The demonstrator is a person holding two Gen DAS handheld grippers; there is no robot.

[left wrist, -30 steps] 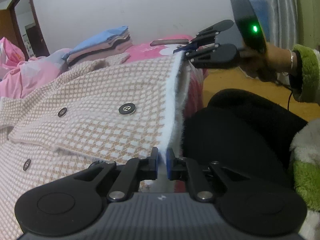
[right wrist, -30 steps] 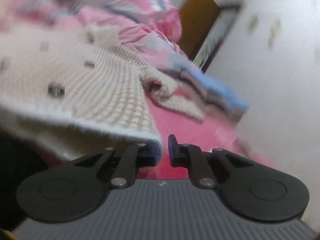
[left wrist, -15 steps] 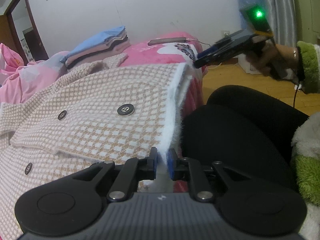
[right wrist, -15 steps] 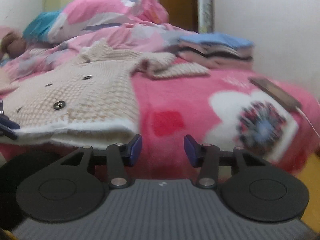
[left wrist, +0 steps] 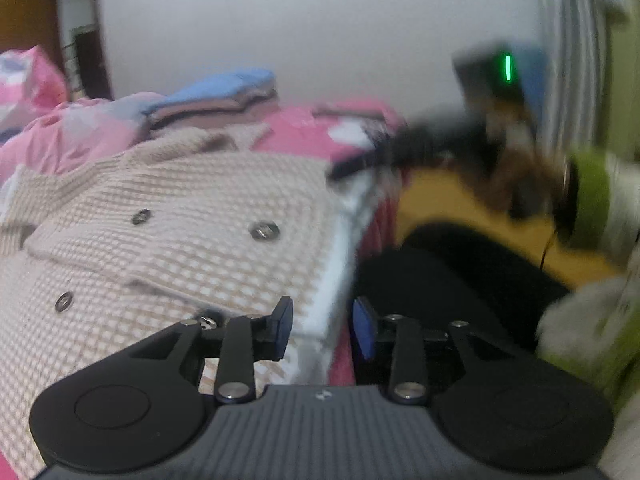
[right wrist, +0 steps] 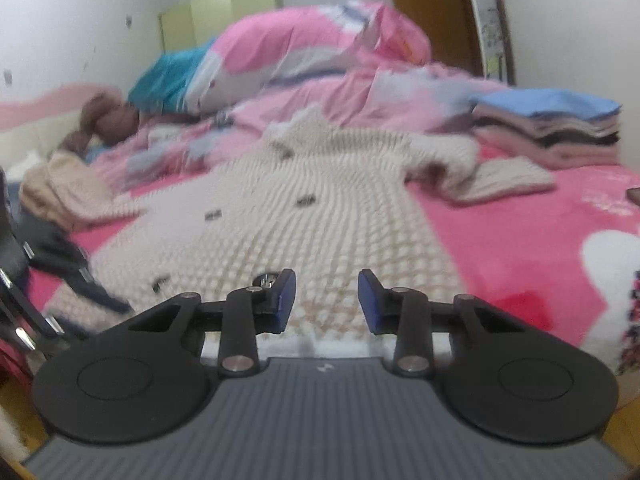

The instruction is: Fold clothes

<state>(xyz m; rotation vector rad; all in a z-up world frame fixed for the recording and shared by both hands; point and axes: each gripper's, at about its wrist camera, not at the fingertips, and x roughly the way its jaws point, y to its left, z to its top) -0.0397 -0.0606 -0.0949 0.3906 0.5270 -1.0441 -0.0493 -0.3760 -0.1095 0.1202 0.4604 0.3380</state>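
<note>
I see one checked cardigan point(right wrist: 320, 216) spread flat on the pink bed point(right wrist: 520, 248), four buttons point(right wrist: 304, 201) showing. My left gripper point(left wrist: 322, 328) has just been opening, jaws parted astride the white hem, pads clear. My right gripper point(right wrist: 326, 300) has just been closing, still parted, empty. One folded stack point(right wrist: 552, 128) sits at two o'clock.

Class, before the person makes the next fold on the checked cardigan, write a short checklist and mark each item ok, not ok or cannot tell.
1. Left hand-held gripper has let go: ok, jaws just opened, the cardigan hem lies between them unpressed.
2. Right hand-held gripper free: ok, jaws apart, having just narrowed, nothing between them.
3. Cardigan flat on the bed: not ok, one sleeve lies bunched.
4. Buttons fastened: cannot tell, too blurred.
5. Folded pile clear of the cardigan: ok, apart from it.
</note>
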